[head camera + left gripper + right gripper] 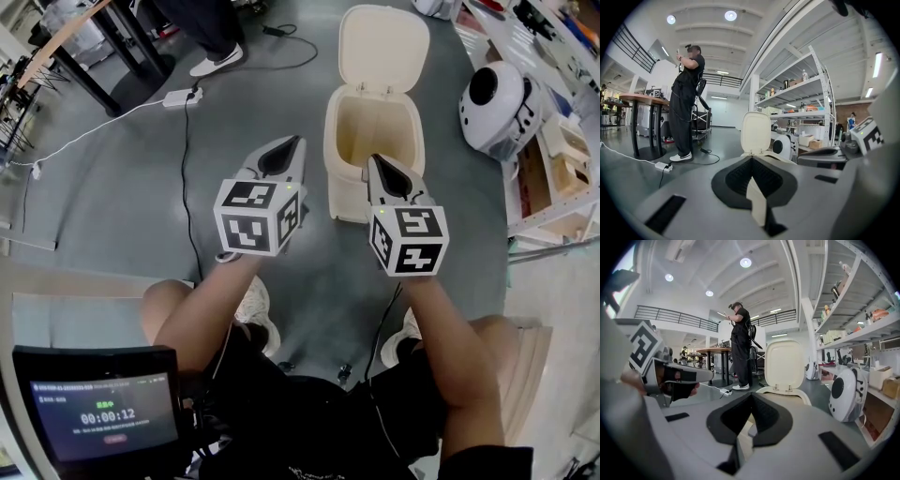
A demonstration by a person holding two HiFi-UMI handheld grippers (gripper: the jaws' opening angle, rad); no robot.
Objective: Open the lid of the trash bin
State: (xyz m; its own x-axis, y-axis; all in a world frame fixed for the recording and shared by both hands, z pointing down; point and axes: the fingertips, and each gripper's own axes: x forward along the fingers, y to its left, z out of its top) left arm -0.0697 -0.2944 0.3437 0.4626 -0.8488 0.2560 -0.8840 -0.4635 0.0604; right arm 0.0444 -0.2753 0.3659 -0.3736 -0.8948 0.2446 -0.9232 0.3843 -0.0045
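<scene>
The left gripper (286, 150) hangs over the grey floor (112, 187), fingers pressed together at the tips and empty. Just right of it the cream trash bin (342, 192) stands on the floor, its lid (382, 47) upright and open. The right gripper (384, 171), likewise closed on nothing, hovers over the bin's near edge.

bin (339, 141) mouth open from above, lid (382, 47) upright at far rim | left: bare floor, cable (186, 178) lying flat | right: round white device (497, 108) near bin, shelf (562, 202) behind | far left: table (75, 52), person (211, 33)
</scene>
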